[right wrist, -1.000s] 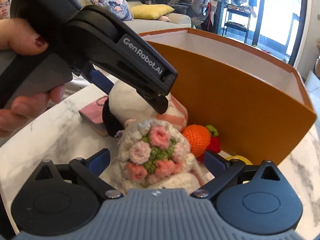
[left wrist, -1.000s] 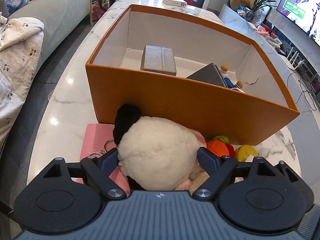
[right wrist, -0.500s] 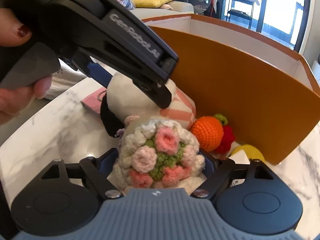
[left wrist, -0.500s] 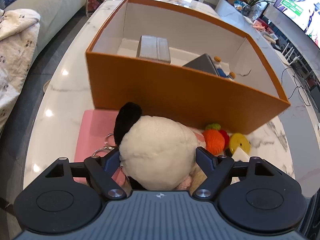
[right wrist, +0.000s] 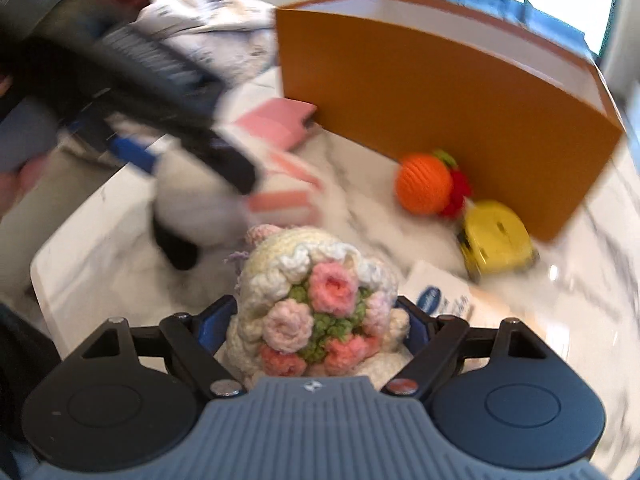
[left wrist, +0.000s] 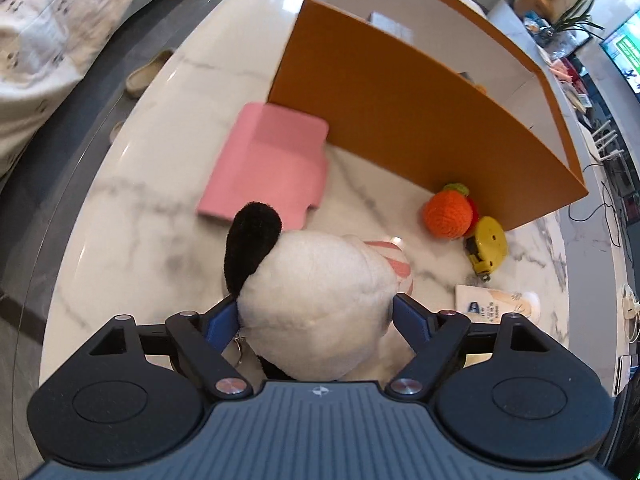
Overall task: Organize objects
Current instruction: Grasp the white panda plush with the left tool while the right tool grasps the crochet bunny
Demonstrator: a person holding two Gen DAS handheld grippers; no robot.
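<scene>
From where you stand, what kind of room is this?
Most likely a home living room: a marble table, a television on the far side, a potted plant, and a patterned blanket beside the table.

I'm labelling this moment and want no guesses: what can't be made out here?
- Orange box contents: both views, hidden behind its near wall.
- Left gripper: right wrist view, motion-blurred.
- Plush dog face: left wrist view, turned away.
- White packet print: too small.

plush dog (left wrist: 316,304) lifted, crochet bouquet (right wrist: 320,316) gripped
</scene>
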